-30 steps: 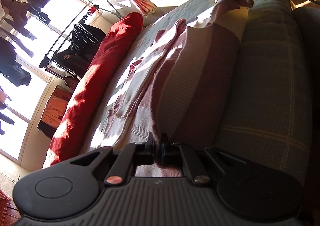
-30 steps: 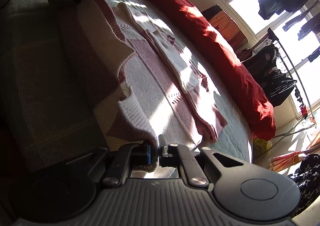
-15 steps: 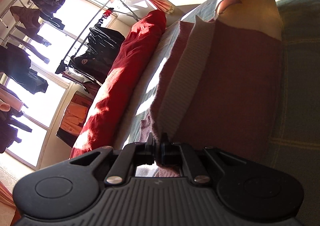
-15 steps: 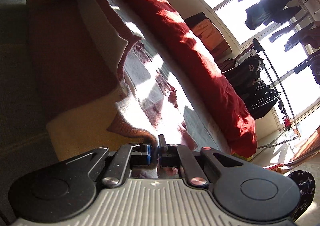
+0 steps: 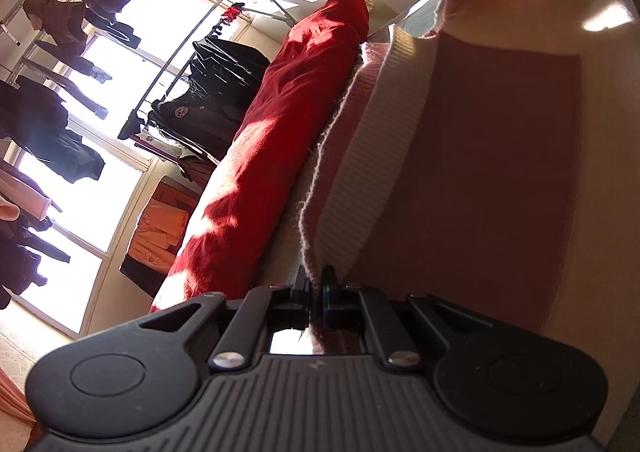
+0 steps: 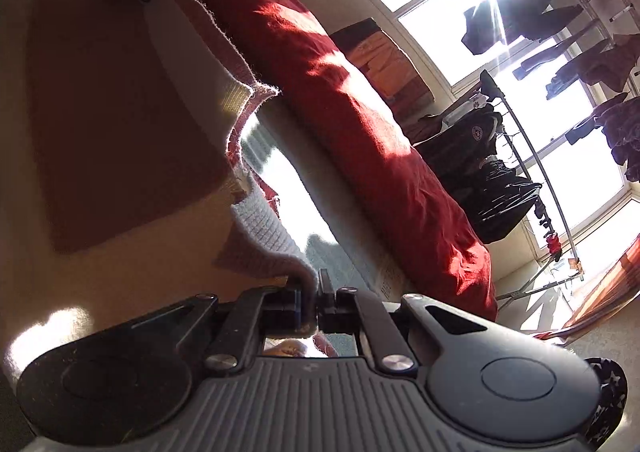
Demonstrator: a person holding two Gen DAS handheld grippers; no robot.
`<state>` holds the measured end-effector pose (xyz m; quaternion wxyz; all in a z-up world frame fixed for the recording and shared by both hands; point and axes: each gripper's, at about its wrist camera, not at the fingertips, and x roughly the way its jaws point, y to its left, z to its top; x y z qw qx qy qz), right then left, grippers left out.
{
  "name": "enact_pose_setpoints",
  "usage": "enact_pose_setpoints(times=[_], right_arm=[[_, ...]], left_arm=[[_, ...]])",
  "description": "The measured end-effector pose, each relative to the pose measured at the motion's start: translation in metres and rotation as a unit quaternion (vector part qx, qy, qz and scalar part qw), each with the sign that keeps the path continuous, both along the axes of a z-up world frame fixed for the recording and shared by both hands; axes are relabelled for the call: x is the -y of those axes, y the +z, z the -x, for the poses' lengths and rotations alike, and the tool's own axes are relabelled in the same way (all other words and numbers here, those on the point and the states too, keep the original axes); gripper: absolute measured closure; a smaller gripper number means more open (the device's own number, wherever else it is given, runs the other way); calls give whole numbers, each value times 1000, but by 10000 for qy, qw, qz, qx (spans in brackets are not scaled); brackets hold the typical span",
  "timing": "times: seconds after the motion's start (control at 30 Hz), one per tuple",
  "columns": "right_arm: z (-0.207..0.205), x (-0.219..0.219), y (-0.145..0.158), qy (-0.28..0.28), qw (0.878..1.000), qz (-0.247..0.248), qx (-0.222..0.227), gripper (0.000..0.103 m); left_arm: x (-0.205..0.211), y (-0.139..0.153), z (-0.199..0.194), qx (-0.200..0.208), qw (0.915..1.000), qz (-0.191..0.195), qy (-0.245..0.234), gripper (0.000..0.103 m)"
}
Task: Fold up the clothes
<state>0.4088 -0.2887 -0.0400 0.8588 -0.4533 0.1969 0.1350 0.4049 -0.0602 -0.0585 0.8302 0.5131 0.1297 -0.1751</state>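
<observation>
Sunlight floods the bedroom through tall windows (image 6: 560,64), where dark clothes hang on rails (image 5: 44,124) against the glare (the sun itself flares at the top of the right wrist view). Below them a bed (image 6: 320,228) covered in a pale grey-green plaid blanket carries a long red duvet roll (image 5: 276,140) along its far side, lit in patches. Beside the roll stands a metal drying rack (image 6: 536,168) draped with black garments; one black jacket (image 5: 200,112) bears a small round white badge whose writing is too small to read. An orange cloth with flower prints (image 5: 160,232) sits by the window wall, and an orange-striped curtain (image 6: 612,284) shows at the edge. A scrap of printed text appears at the top right corner of the left wrist view, not legible. Held up over the bed, the pink and cream knitted sweater (image 5: 492,172) is stretched between both tools, its ribbed cream band and fuzzy pink edge hanging toward the blanket. The left gripper (image 5: 315,292) has its fingers pressed together on the sweater's pink edge. The right gripper (image 6: 310,302) is likewise clamped, a cream ribbed fold pinched between its fingers.
</observation>
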Motion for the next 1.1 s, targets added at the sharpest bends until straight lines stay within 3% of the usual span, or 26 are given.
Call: enact_pose_setpoints(times=[0.37,0.5,0.57,0.7,0.87,0.93,1.03,1.1], right_arm=[[-58,-3,-50,-40,9987,1,-501,96],[-63,-5,-64,-14,9984,39,-561,90],[-63,-7,-62,-49,9985,98,-528,82],[-55,-3,-43,-73,9992,121,-381,40],[-30,10,-6,7,9974,-270,-670,39],[-24,14,0,20,9950,-483,-879,39],[-23,17,2,-2,9885,-849,-1254,39],[-23,20,3,-17,9826,-1093,-1502,39]], left_arm=[[-3,-44,-42,-471,9989,-21,43,99],[-6,-53,-45,-549,9984,91,111,92],[-8,-48,-45,-556,9981,173,178,88],[-12,-31,-33,-518,9983,195,185,86],[-19,-3,-2,-562,9981,245,97,69],[-23,10,11,-633,9975,322,44,68],[-29,20,27,-1082,9924,581,-69,55],[-32,19,34,-1376,9880,689,-113,54]])
